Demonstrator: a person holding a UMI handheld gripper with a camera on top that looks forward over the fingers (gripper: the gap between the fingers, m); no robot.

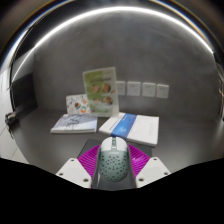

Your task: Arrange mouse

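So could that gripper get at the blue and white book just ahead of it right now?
Probably not yet. The gripper has the mouse between its fingers, seemingly clamped, so its grasp is taken. The table between it and the blue and white book looks free.

Mouse (112,163) perforated pale plastic, matt; books (129,126) glossy paper covers; table (40,145) smooth grey.

Office-like room, grey desk (40,140), books (129,126), upright booklet (100,90), wall sockets (142,89)
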